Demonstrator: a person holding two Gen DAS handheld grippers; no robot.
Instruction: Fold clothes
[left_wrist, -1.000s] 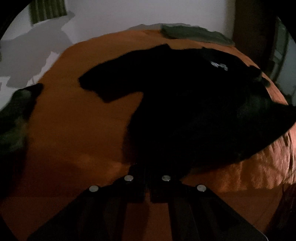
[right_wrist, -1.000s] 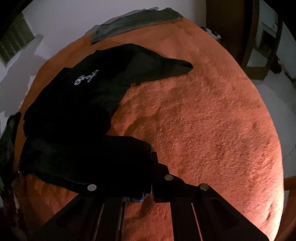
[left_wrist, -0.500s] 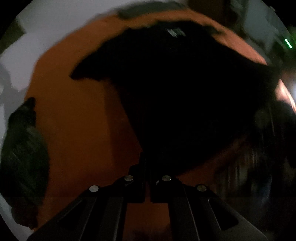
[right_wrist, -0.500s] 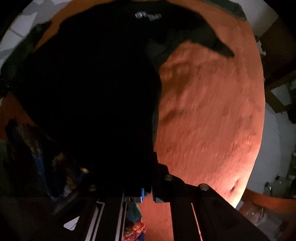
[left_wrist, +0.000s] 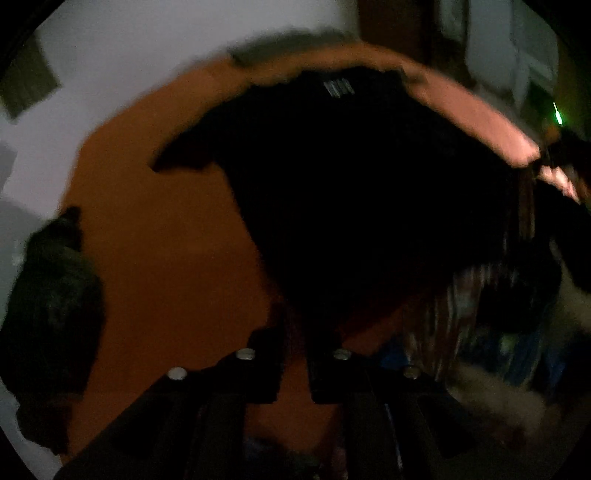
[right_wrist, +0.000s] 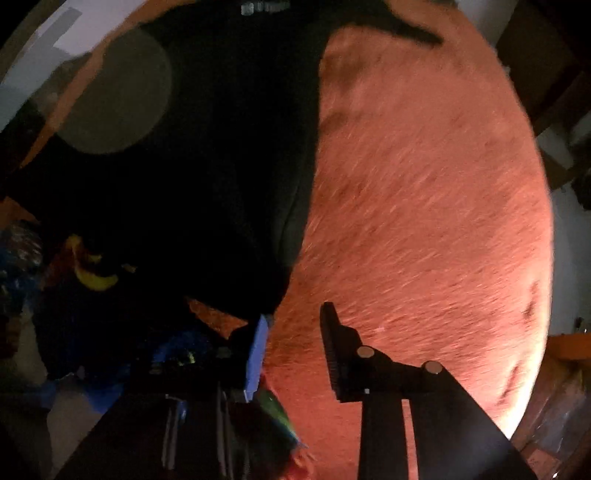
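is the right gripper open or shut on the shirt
Open. In the right wrist view the right gripper shows a clear gap between its fingers with orange blanket behind it; the black t-shirt lies beside it.

One black shirt (left_wrist: 369, 206) lies spread on one orange blanket (left_wrist: 155, 280). Two other dark garments lie at the blanket's edges: one dark green garment (left_wrist: 51, 295) at the left side and one grey-green cloth (left_wrist: 280, 48) at the far edge. Two hand-held grippers show, the left hand-held gripper (left_wrist: 295, 354) and the right hand-held gripper (right_wrist: 293, 332).
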